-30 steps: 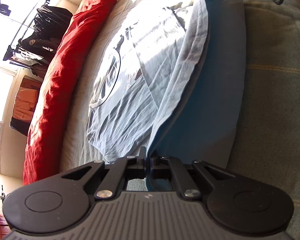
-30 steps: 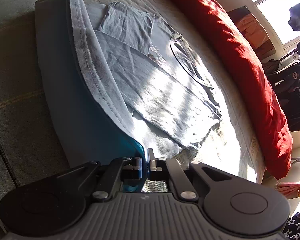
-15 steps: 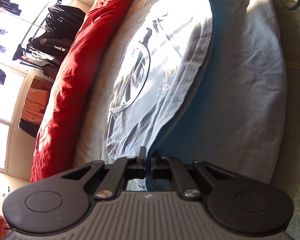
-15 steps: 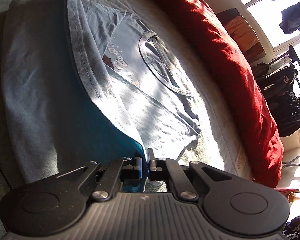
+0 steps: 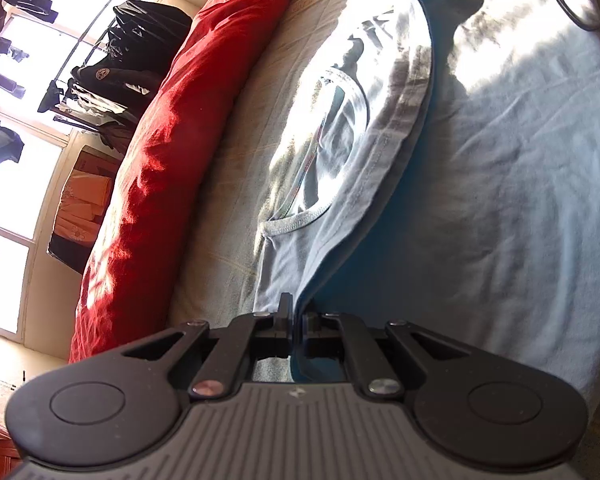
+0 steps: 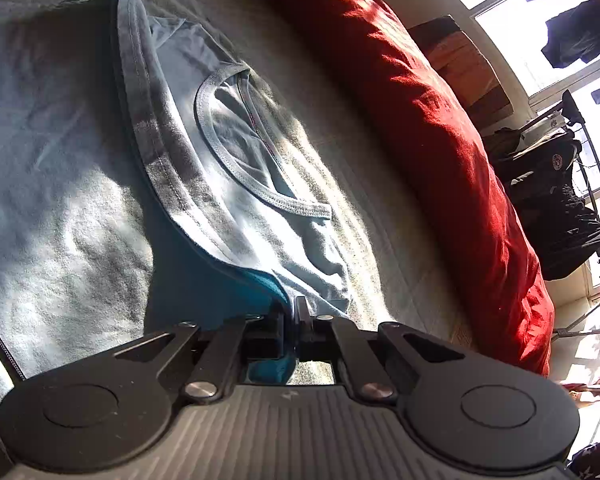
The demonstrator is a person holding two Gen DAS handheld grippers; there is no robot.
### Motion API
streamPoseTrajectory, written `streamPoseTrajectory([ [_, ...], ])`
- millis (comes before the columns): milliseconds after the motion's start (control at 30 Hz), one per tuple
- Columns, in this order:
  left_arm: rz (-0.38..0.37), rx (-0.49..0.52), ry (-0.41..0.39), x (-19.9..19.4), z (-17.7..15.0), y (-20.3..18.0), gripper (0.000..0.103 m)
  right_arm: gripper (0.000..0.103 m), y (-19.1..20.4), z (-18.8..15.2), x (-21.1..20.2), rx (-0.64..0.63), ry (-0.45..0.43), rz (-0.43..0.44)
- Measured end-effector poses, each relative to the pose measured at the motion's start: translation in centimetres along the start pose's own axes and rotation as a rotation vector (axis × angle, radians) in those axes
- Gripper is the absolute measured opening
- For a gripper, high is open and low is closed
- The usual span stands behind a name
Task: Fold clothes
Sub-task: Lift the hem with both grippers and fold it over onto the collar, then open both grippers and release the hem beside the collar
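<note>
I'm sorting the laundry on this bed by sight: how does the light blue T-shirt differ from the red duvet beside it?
The T-shirt is pale blue; the red duvet is deep red. The T-shirt is thin and lies mostly flat, its hem lifted and folded toward the collar; the duvet is bulky, bunched in a long roll. The T-shirt is pinched by the left gripper and right gripper; nothing holds the duvet. Both rest on the bed in sunlight.

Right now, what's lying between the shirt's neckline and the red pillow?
Only bare grey bedcover lies between the shirt neckline and the red pillow; the right wrist view shows it clearest.
</note>
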State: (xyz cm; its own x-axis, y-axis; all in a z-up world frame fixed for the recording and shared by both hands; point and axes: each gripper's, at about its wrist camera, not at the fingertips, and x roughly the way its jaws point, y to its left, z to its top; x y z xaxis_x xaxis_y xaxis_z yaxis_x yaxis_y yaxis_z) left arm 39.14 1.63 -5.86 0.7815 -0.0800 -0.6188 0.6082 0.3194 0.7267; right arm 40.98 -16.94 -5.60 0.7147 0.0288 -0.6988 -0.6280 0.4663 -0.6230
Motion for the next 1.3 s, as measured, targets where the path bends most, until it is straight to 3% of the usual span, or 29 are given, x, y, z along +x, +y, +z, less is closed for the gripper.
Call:
streamPoseTrajectory([
  [233, -0.002, -0.011, -0.003, 3.0, 0.4, 1.2, 0.003, 0.005, -1.4, 0.7, 2.7, 0.014, 0.012, -0.008],
  [567, -0.047, -0.051, 0.012, 5.7, 0.3, 1.7, 0.008, 0.005, -1.7, 0.9, 5.3, 0.027, 0.039, 0.044],
  [600, -0.054, -0.058, 0.015, 5.9, 0.3, 1.8, 0.012, 0.008, -1.7, 0.8, 5.4, 0.027, 0.041, 0.048],
  [967, -0.066, -0.246, 0.083, 9.0, 0.8, 4.7, 0.014, 0.032, -4.3, 1.1, 7.5, 0.120, 0.052, 0.061],
  [1300, 0.001, -0.334, 0.140, 8.7, -0.3, 7.4, 0.014, 0.033, -5.4, 0.5, 6.8, 0.168, 0.056, 0.059],
])
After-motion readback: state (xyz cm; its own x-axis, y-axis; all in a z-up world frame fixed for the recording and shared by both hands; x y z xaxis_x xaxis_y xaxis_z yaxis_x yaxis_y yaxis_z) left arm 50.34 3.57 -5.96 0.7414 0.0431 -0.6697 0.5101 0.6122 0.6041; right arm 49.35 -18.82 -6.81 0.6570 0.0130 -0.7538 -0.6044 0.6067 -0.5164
